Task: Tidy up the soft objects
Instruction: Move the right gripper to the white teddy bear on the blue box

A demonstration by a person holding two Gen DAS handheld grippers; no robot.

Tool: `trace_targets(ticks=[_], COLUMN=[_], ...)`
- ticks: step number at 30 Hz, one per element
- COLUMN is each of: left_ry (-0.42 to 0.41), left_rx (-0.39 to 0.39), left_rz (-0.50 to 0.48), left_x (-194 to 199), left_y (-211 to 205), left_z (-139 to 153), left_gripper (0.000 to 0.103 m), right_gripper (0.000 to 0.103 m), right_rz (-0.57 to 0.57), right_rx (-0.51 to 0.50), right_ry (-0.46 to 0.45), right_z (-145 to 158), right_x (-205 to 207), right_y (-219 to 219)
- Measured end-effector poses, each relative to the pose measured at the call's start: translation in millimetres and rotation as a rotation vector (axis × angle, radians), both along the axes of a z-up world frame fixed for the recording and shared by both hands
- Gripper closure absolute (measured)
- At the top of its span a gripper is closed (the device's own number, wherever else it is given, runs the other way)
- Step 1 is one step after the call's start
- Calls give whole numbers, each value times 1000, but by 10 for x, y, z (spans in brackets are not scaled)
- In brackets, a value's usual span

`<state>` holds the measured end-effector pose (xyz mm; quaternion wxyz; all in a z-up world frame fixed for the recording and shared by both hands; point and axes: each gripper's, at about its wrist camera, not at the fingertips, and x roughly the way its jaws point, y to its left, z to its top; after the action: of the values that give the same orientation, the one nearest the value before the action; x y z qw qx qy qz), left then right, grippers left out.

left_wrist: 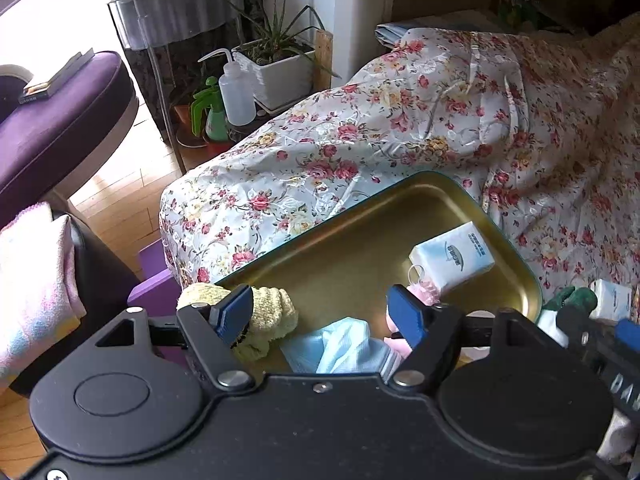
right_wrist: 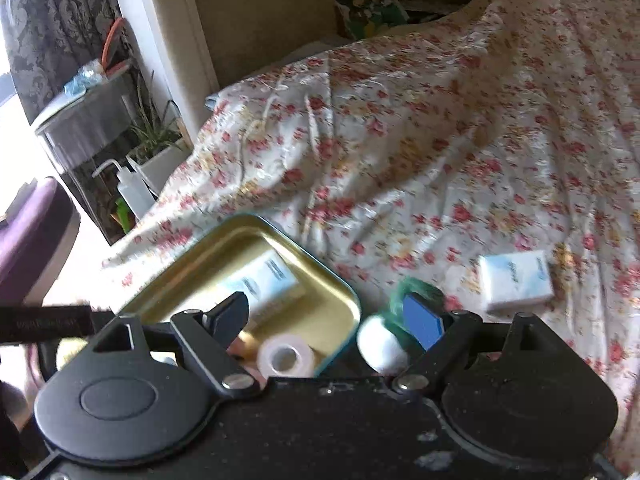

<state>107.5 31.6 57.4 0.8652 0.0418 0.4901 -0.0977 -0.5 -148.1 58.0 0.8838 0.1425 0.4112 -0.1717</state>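
1. Left gripper [left_wrist: 320, 314], fingers spread wide and holding nothing, hovers over the near end of a gold tin tray [left_wrist: 400, 200]; a blue face mask [left_wrist: 340, 346] and a yellow knitted item [left_wrist: 272, 316] lie below it.
2. Right gripper [right_wrist: 332, 318], fingers also wide apart, straddles the tray's corner; a tape roll [right_wrist: 286, 356] lies inside the tray, and a green-and-white soft toy [right_wrist: 384, 344] just outside it.
3. A tissue pack [left_wrist: 454, 256] rests in the tray.
4. Another tissue pack [right_wrist: 516, 282] lies on the floral bedspread [right_wrist: 440, 140].
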Motion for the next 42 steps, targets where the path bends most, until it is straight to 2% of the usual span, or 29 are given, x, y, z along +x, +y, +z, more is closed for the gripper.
trace_targets(ticks=[9,15,18,21,24,28,35,40,42], left_ry=[-30,-39,-44,-34,-30,-23,-42,-40,-43], left_rx=[18,36,42,28,18,-3,-33,-47,-44], left_rz=[-56,-147,-179,-211,-243,-297,-393,-435,-443], left_x=[-184,-362,-437,-504,-586,-712,-927,-1014,-1040], left_y=[-135,-309,-383,-459,-554,-717,-1056,-1247,-1308], left_z=[50,31,26,31,37,58,110,102,93], left_gripper=[29,27,27,27,27,21,21,20,20], right_gripper=[15,13,11,4,3,0,0,0,0], right_rz=[-2,-37,-65,-114,-165,-229,-335,-375,-355], right_rx=[-56,-74,-90,-107,-122,-128,-179,-146,-105], right_ry=[38,41,36,29,31,48,129,132,139], right_z=[-45,26,67,72,54,-3,-115,-163,-190], right_x=[-428,-758,-954,-1164,-1371,-1599,-1769,-1773,-1740], right_y=[25,-84,-189,-316,-451,-641,-939,-1107,-1161])
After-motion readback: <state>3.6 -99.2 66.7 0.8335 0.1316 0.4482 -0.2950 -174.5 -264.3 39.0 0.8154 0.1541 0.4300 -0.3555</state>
